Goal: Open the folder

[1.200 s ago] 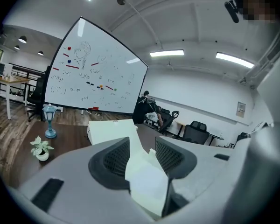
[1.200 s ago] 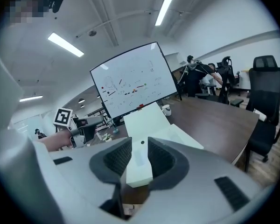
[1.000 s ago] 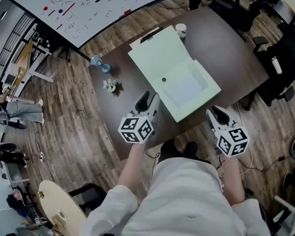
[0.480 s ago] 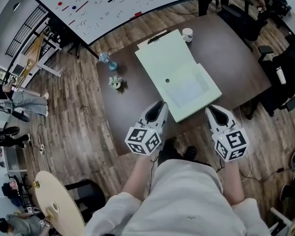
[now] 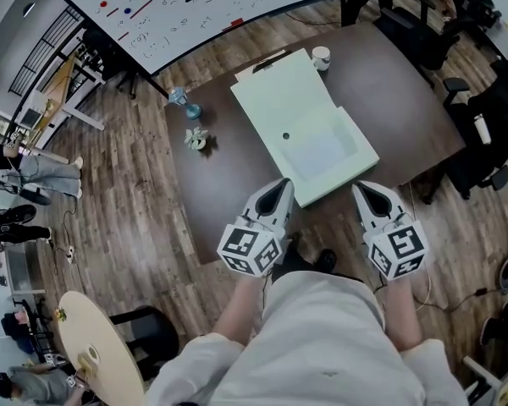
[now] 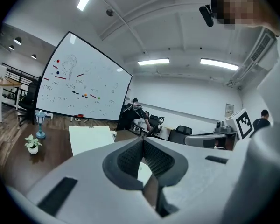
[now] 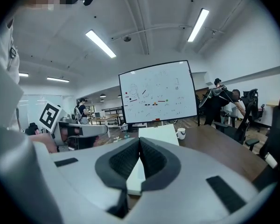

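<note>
A pale green folder (image 5: 300,125) lies spread flat on the dark brown table (image 5: 220,193), with a lighter panel in its near half and a small dark dot near its middle. My left gripper (image 5: 281,184) hovers at the folder's near left edge, shut, with nothing between its pads. My right gripper (image 5: 358,189) hangs just off the near right corner, also shut and empty. In the left gripper view the closed left gripper (image 6: 142,141) points over the folder (image 6: 91,139). The right gripper view shows the right gripper (image 7: 139,141) closed in front of the folder (image 7: 158,134).
A white cup (image 5: 321,57) stands at the folder's far corner. A small potted plant (image 5: 196,139) and a blue figurine (image 5: 184,104) sit at the table's left edge. Office chairs (image 5: 483,83) stand to the right, a whiteboard (image 5: 195,2) beyond.
Both grippers' jaws have closed. The left gripper has shifted right, up to the folder's near left edge. The right gripper has stayed about where it was.
</note>
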Tool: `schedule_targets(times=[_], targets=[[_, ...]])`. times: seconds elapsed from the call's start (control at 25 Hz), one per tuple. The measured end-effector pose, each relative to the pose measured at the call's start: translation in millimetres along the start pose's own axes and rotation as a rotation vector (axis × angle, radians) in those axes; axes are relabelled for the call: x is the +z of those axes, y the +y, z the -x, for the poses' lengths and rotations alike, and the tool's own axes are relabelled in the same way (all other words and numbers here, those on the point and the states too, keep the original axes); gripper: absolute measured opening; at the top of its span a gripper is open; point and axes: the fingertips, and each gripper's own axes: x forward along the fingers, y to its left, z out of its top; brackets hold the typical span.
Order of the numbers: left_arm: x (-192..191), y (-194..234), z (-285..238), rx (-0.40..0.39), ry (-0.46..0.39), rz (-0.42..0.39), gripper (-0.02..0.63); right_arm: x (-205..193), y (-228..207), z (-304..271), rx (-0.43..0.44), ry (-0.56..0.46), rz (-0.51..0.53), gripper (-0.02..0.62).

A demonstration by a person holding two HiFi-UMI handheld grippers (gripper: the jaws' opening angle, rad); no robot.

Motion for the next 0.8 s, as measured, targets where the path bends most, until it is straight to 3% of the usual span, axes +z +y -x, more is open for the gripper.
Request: schedule_targets(times=[0.8], targets=[[-1.3,-7.9,2.7,-0.011,0.023,-0.041,0.005,-5.3,7.7,6.1,-0.015,-0.013,-0.020,0.003]])
